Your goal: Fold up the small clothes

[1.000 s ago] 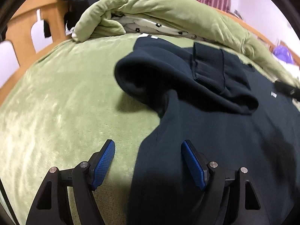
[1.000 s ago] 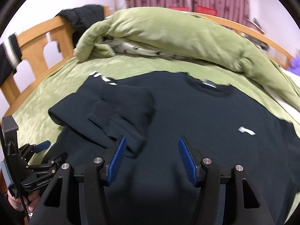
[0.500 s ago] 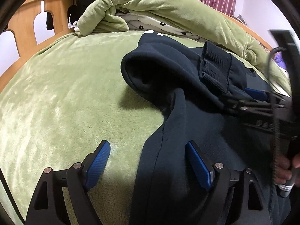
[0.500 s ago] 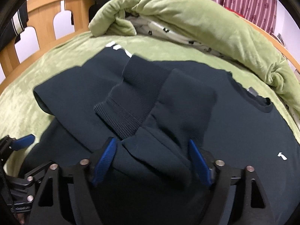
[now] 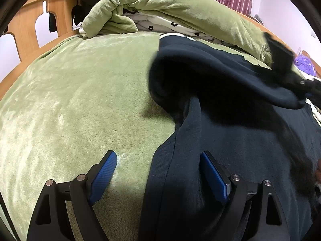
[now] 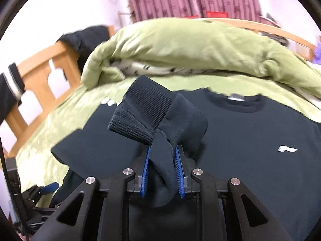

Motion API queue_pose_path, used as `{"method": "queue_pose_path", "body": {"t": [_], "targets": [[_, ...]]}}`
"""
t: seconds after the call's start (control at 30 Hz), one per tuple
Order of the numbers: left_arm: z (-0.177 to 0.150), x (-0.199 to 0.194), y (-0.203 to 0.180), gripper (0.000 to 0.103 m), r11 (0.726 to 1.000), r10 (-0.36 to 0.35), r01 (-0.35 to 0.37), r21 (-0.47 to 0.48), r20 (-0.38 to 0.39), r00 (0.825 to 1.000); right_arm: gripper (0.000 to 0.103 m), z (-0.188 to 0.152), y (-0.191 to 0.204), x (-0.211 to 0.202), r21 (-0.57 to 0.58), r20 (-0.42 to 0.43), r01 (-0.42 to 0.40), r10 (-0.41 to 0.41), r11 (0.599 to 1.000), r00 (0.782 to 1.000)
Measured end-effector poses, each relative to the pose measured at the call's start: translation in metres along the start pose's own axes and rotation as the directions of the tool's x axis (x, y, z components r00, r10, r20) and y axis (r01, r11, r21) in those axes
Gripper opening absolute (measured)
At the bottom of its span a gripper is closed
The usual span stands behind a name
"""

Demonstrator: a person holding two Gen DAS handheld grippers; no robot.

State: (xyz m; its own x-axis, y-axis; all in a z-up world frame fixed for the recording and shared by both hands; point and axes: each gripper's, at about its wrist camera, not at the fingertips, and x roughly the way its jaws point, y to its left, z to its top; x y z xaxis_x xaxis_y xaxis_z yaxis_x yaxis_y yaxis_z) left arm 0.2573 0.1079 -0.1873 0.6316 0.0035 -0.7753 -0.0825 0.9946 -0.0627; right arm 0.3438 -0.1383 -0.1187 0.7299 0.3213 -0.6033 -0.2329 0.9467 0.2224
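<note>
Right gripper (image 6: 162, 169): jaws closing, blue pads pressed on bunched sleeve fabric.
Sleeve (image 6: 160, 118): ribbed cuff lifted above the sweatshirt, pointing up and left.
Sweatshirt (image 6: 250, 140): dark navy, laid flat on the green blanket (image 6: 60, 124); white logo at right.
Duvet (image 6: 190, 48): green, heaped behind the collar.
Left gripper (image 6: 46, 188): partly seen at lower left.
Headboard (image 6: 40, 76): wooden, at left.
</note>
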Motion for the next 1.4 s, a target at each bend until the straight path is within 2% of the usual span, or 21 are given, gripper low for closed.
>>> {"method": "queue_pose_path", "body": {"t": [0.2, 0.3, 0.4, 0.57, 0.63, 0.7, 0.77, 0.9, 1.0, 1.07, 1.13, 1.2, 1.23, 1.3, 1.4], "targets": [[0.001, 0.002, -0.002, 0.086, 1.000, 0.019, -0.019, 0.017, -0.007, 1.000, 0.023, -0.001, -0.049, -0.027, 0.097, 0.025, 0.052, -0.054, 0.994, 0.998], [0.001, 0.002, -0.002, 0.086, 1.000, 0.023, -0.023, 0.020, -0.009, 1.000, 0.024, -0.010, -0.072, -0.031, 0.155, 0.011, 0.061, -0.064, 0.986, 0.998], [0.000, 0.001, 0.000, 0.087, 1.000, 0.015, -0.015, 0.014, -0.005, 1.000, 0.024, -0.022, -0.088, -0.030, 0.169, -0.012, 0.117, -0.116, 0.979, 0.993], [0.003, -0.005, 0.005, 0.087, 1.000, -0.019, 0.019, -0.009, -0.002, 1.000, 0.025, -0.041, -0.113, -0.038, 0.223, -0.047, 0.124, -0.117, 0.967, 0.992], [0.007, -0.008, 0.007, 0.087, 0.999, -0.044, 0.044, -0.013, 0.011, 0.999, 0.033, -0.045, -0.118, -0.041, 0.225, -0.063, 0.130, -0.119, 0.965, 0.991], [0.013, -0.015, 0.011, 0.087, 0.997, -0.068, 0.070, -0.039, 0.044, 0.997, 0.047, -0.047, -0.124, -0.046, 0.227, -0.073, 0.144, -0.130, 0.963, 0.989], [0.025, -0.020, 0.016, 0.087, 0.991, -0.101, 0.107, -0.078, 0.081, 0.992, 0.053, -0.046, -0.129, -0.052, 0.229, -0.054, 0.164, -0.155, 0.960, 0.986], [0.048, -0.011, 0.017, 0.087, 0.992, -0.076, 0.084, -0.093, 0.088, 0.993, 0.070, -0.036, -0.139, -0.057, 0.253, -0.025, 0.164, -0.163, 0.953, 0.986], [0.065, 0.007, 0.011, 0.087, 0.995, -0.042, 0.048, -0.086, 0.067, 0.997, 0.074, -0.030, -0.142, -0.044, 0.238, -0.063, 0.207, -0.198, 0.949, 0.978], [0.070, 0.018, 0.009, 0.087, 0.995, -0.036, 0.041, -0.090, 0.050, 0.998, 0.074, -0.029, -0.145, -0.029, 0.219, -0.124, 0.267, -0.244, 0.939, 0.962], [0.073, 0.028, 0.004, 0.087, 0.997, -0.018, 0.020, -0.079, 0.027, 0.999, 0.073, -0.034, -0.150, -0.011, 0.200, -0.199, 0.300, -0.261, 0.933, 0.945], [0.070, 0.039, -0.002, 0.087, 0.998, 0.008, -0.008, -0.059, 0.006, 1.000, 0.054, -0.041, -0.154, -0.004, 0.200, -0.213, 0.290, -0.247, 0.936, 0.945], [0.069, 0.040, -0.003, 0.087, 0.999, 0.014, -0.013, -0.051, 0.000, 1.000, 0.050, -0.042, -0.154, -0.004, 0.199, -0.201, 0.275, -0.235, 0.941, 0.951], [0.067, 0.039, -0.006, 0.085, 0.999, 0.009, -0.009, -0.043, 0.012, 1.000, 0.023, -0.038, -0.149, -0.009, 0.171, -0.158, 0.248, -0.222, 0.954, 0.962], [0.069, 0.026, -0.004, 0.086, 0.997, -0.051, 0.054, -0.062, 0.059, 0.997, 0.021, -0.020, -0.143, -0.032, 0.140, -0.051, 0.207, -0.202, 0.968, 0.978]]}}
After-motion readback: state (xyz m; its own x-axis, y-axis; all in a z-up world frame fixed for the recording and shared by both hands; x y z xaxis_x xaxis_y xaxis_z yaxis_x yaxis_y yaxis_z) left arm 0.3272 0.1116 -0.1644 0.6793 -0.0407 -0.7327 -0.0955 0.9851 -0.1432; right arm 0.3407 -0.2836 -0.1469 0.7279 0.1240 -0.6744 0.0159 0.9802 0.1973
